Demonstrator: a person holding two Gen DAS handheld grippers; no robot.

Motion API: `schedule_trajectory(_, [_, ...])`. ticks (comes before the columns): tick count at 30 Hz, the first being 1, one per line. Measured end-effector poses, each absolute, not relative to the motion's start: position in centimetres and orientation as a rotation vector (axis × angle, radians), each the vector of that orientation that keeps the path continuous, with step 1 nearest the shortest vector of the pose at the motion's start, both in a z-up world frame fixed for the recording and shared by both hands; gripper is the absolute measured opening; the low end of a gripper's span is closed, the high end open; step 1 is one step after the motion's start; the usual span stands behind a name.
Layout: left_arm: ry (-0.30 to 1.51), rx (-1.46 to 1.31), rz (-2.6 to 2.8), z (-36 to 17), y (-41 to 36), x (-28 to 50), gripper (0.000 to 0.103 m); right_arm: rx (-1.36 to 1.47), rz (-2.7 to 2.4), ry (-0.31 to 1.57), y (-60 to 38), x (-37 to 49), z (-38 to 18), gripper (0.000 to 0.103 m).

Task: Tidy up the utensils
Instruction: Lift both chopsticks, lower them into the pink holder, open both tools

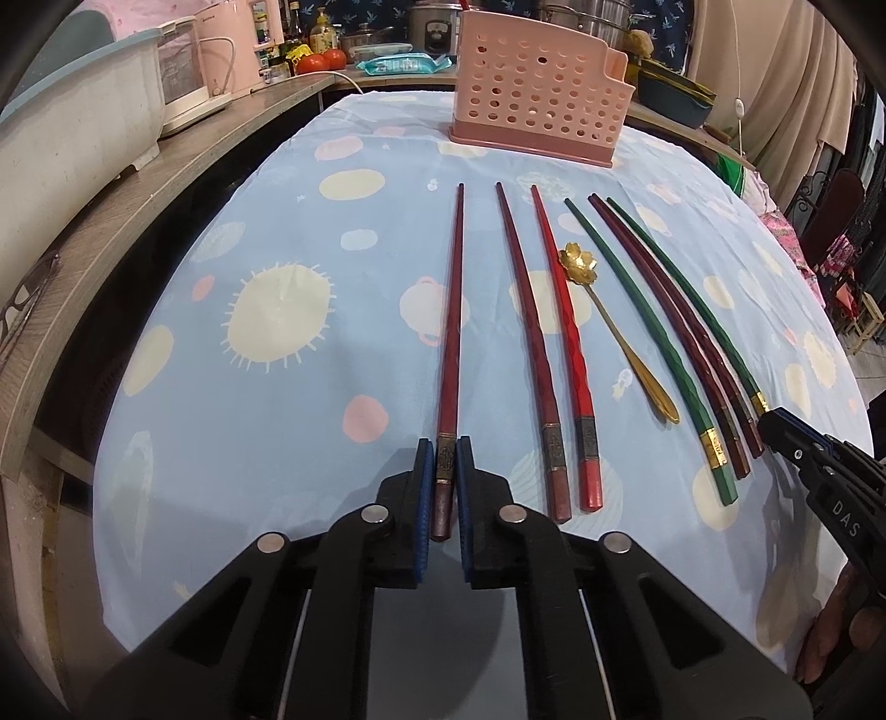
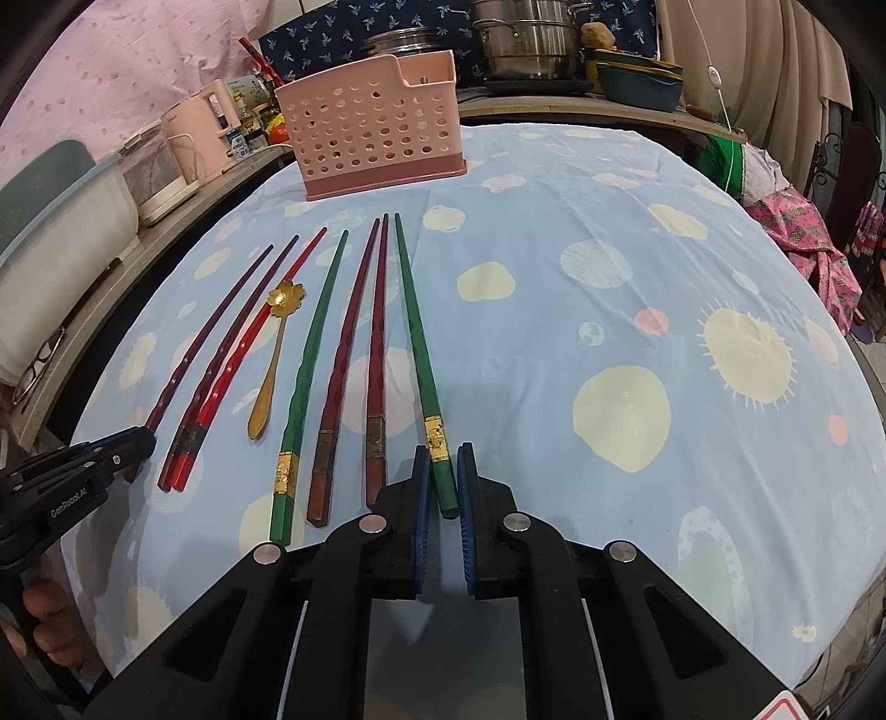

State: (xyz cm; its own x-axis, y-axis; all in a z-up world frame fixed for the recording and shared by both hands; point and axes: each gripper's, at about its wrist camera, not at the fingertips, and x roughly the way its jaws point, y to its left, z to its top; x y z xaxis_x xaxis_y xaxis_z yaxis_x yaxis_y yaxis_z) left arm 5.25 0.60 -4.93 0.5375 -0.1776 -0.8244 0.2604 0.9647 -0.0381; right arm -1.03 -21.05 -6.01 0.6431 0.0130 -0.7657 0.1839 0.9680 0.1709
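Note:
Several chopsticks and a gold flower spoon point(image 1: 612, 327) lie in a row on the blue cloth. My left gripper point(image 1: 446, 450) is shut on the thick end of the leftmost dark red chopstick point(image 1: 453, 310), which lies on the table. My right gripper point(image 2: 443, 457) is shut on the end of the rightmost green chopstick point(image 2: 416, 332), also lying flat. The pink perforated utensil holder point(image 1: 531, 88) stands upright at the far side, also in the right wrist view point(image 2: 376, 133). The spoon shows in the right wrist view point(image 2: 274, 354) too.
Between the two held sticks lie red point(image 1: 559, 332), maroon point(image 1: 526, 332) and green point(image 1: 642, 343) chopsticks. A wooden counter point(image 1: 138, 194) with a kettle and bins runs along the left. Pots point(image 2: 526, 44) stand behind the table. The table edge drops off at the right.

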Motion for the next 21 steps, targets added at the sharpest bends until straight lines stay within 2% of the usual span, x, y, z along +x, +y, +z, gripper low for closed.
schedule_trajectory(11, [0.951,0.044,-0.286,-2.9,1.0,4.8,0.007,0.271,-0.072,0.834,-21.0,-1.5,-4.5,0.007])
schedule_trajectory(21, [0.856,-0.013,-0.302,2.1,1.8,5.4,0.007,0.315,-0.066,0.714,-22.5,-1.7,0.5,0.007])
